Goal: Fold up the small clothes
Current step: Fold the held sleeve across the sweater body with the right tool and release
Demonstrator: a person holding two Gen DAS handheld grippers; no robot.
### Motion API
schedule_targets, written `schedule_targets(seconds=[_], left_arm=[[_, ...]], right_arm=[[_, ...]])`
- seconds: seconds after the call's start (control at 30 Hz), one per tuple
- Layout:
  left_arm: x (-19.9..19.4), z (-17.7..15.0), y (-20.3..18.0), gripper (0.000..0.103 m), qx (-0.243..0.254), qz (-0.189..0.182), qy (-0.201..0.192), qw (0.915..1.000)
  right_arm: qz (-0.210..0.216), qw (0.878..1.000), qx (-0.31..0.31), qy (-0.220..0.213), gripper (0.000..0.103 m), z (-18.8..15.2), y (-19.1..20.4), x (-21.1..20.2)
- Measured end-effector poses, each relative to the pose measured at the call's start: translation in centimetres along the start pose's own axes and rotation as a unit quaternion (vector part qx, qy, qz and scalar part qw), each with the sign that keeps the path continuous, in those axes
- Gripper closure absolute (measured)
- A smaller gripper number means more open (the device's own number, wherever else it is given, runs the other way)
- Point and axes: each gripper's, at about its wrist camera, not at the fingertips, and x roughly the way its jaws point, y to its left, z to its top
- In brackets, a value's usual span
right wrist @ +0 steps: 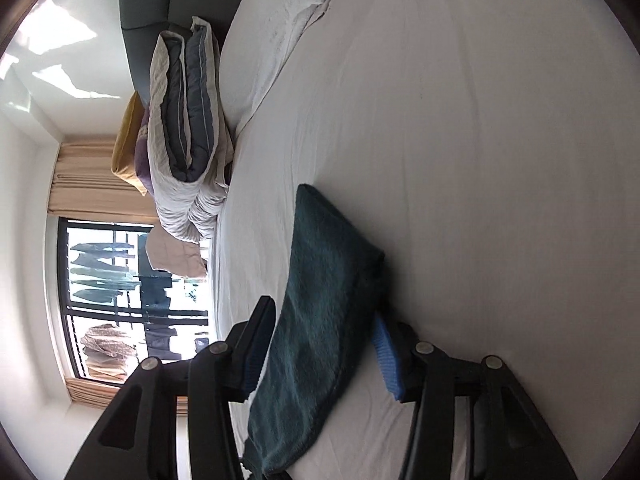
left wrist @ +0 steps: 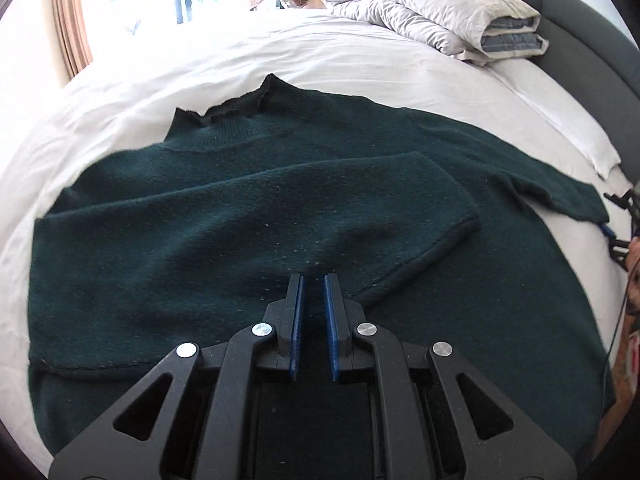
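Note:
A dark green knit sweater point(left wrist: 248, 216) lies spread on the white bed sheet point(left wrist: 320, 56), collar toward the far side. One sleeve point(left wrist: 360, 200) is folded across the body. My left gripper point(left wrist: 313, 278) hovers over the sweater's middle, shut, with only a slit between its blue pads and nothing in it. The other sleeve point(right wrist: 320, 300) stretches out to the right, where my right gripper point(left wrist: 618, 222) sits at its cuff. In the right wrist view, turned on its side, the right gripper point(right wrist: 322, 312) stands open with this sleeve running between its fingers.
A folded grey-and-white duvet point(left wrist: 432, 12) lies at the head of the bed against the dark headboard point(left wrist: 592, 20). A white towel point(right wrist: 296, 20) lies beside it. A window with tan curtains point(right wrist: 80, 168) is on the far side. A person's patterned sleeve point(left wrist: 632, 280) shows at the right edge.

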Motion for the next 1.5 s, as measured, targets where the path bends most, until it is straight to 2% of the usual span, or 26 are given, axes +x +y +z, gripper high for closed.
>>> schedule_targets(seconds=[0.17, 0.23, 0.3, 0.33, 0.5, 0.57, 0.6, 0.63, 0.67, 0.7, 0.73, 0.77, 0.87, 0.9, 0.93, 1.0, 1.03, 1.07, 1.13, 1.23, 1.3, 1.37, 1.5], left_arm=[[0.2, -0.1, 0.3, 0.093, -0.022, -0.016, -0.001, 0.9996], [0.2, -0.2, 0.5, 0.093, -0.033, -0.021, -0.002, 0.9992], [0.2, -0.3, 0.8, 0.093, -0.043, -0.027, -0.004, 0.9987], [0.2, -0.3, 1.0, 0.093, -0.048, -0.031, -0.004, 0.9984], [-0.1, -0.1, 2.2, 0.093, -0.078, -0.057, -0.006, 0.9953], [-0.7, 0.0, 2.8, 0.093, -0.092, -0.066, -0.016, 0.9934], [-0.9, 0.1, 3.3, 0.091, -0.103, -0.075, -0.021, 0.9916], [-1.2, 0.2, 3.7, 0.081, -0.113, -0.084, -0.025, 0.9897], [-1.4, 0.3, 4.2, 0.065, -0.124, -0.094, -0.030, 0.9874], [-1.8, 0.4, 4.7, 0.053, -0.135, -0.102, -0.037, 0.9848], [-2.3, 0.6, 5.1, 0.039, -0.146, -0.109, -0.048, 0.9821], [-2.7, 0.7, 5.6, 0.036, -0.156, -0.117, -0.060, 0.9789], [-3.4, 1.5, 6.8, 0.035, -0.184, -0.152, -0.068, 0.9688], [-3.5, 1.7, 7.2, 0.035, -0.194, -0.165, -0.069, 0.9646], [-3.6, 2.0, 7.7, 0.035, -0.206, -0.180, -0.068, 0.9595], [-3.5, 2.6, 8.4, 0.035, -0.226, -0.210, -0.066, 0.9487], [-3.4, 2.8, 8.8, 0.035, -0.236, -0.226, -0.064, 0.9430], [-3.4, 3.1, 9.0, 0.035, -0.243, -0.237, -0.060, 0.9386], [-3.0, 3.6, 9.5, 0.035, -0.256, -0.262, -0.047, 0.9294], [-2.5, 4.1, 9.9, 0.035, -0.270, -0.282, -0.028, 0.9204], [-2.2, 4.5, 10.0, 0.035, -0.273, -0.293, -0.021, 0.9159], [-1.9, 4.7, 10.1, 0.028, -0.275, -0.300, -0.010, 0.9134], [-1.2, 4.9, 10.2, 0.027, -0.279, -0.312, 0.015, 0.9080]], right_arm=[[0.029, 1.000, -0.004, -0.006, 0.054, 1.3, 0.1, 0.9], [0.035, 0.999, -0.013, -0.007, 0.066, 1.7, 0.3, 1.6], [0.028, 0.999, -0.020, 0.004, 0.087, 1.9, 0.3, 2.4], [0.022, 0.999, -0.027, 0.004, 0.091, 1.9, 0.4, 2.5], [0.009, 0.994, -0.104, -0.001, 0.093, 0.1, 3.4, 1.9], [0.010, 0.986, -0.164, 0.006, 0.093, -2.0, 6.8, 2.0], [0.013, 0.980, -0.199, 0.013, 0.093, -3.4, 8.8, 2.1], [0.016, 0.973, -0.231, 0.020, 0.093, -5.0, 10.5, 2.1], [0.022, 0.962, -0.271, 0.032, 0.093, -7.1, 12.9, 2.4], [0.026, 0.952, -0.302, 0.044, 0.093, -9.0, 14.5, 2.5], [0.032, 0.936, -0.347, 0.059, 0.093, -11.8, 16.9, 2.9], [0.037, 0.920, -0.384, 0.070, 0.093, -14.4, 18.7, 3.1], [0.051, 0.855, -0.502, 0.119, 0.093, -24.9, 23.2, 4.0], [0.052, 0.837, -0.530, 0.127, 0.093, -27.7, 23.8, 4.1], [0.055, 0.810, -0.568, 0.137, 0.093, -31.5, 24.4, 4.3], [0.055, 0.768, -0.618, 0.158, 0.093, -37.7, 24.5, 5.4], [0.055, 0.758, -0.629, 0.166, 0.093, -39.6, 24.2, 5.8], [0.055, 0.751, -0.634, 0.178, 0.093, -41.5, 23.7, 6.2], [0.050, 0.745, -0.635, 0.197, 0.093, -44.2, 22.5, 7.0], [0.043, 0.739, -0.641, 0.205, 0.093, -46.3, 20.9, 7.3], [0.040, 0.733, -0.648, 0.205, 0.092, -46.3, 20.2, 6.9], [0.039, 0.726, -0.655, 0.205, 0.092, -46.8, 19.6, 6.7], [0.029, 0.717, -0.664, 0.208, 0.089, -47.6, 19.5, 6.8]])
